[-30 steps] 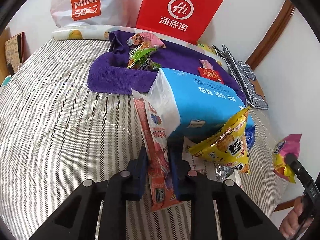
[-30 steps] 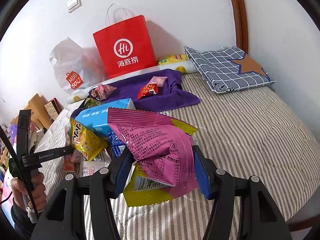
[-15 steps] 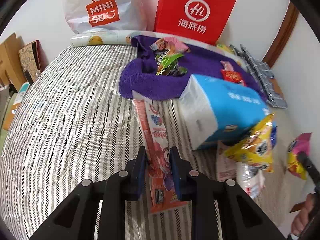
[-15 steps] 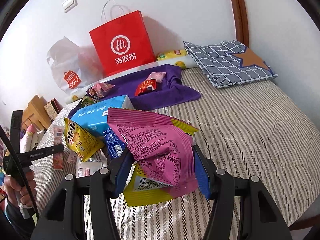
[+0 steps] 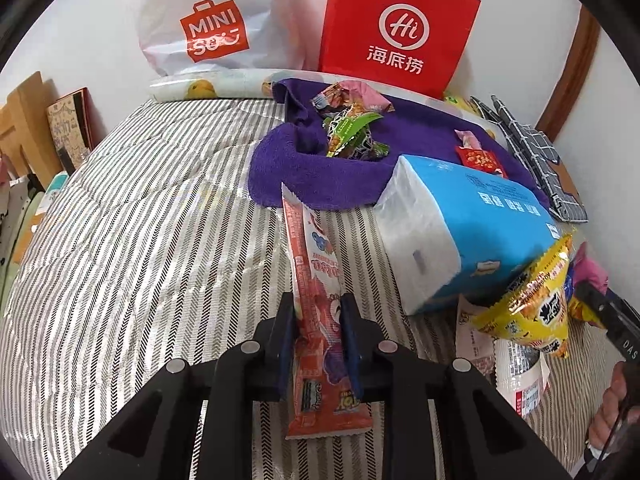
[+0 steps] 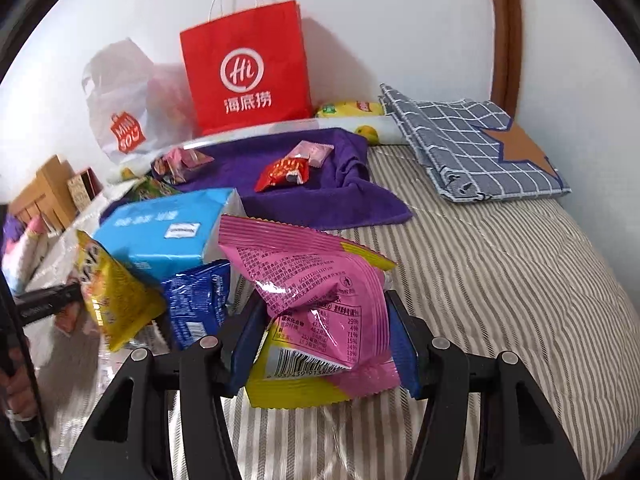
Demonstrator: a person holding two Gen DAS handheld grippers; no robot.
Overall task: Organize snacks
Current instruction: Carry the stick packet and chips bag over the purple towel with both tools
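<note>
2 low wrist views, shared towel (image 5: 320, 176)

A striped bed (image 6: 500, 264) meets a white wall (image 6: 400, 20); a brown wooden door frame (image 6: 508, 32) stands right of it.

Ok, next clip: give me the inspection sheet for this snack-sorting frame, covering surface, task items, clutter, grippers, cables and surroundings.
Surface: striped quilt on a bed, with a purple towel spread at the far end.
Job's things: long red snack stick; pink snack bag; yellow snack bag; blue snack bag; small packets on the towel, including a red packet.
Clutter: blue tissue pack lies among the snacks.
Grippers: left gripper shut on the snack stick; right gripper shut on the pink bag.
Cables: nothing seen.
Surroundings: red paper bag, white plastic bag, checked pillow, white wall.
</note>
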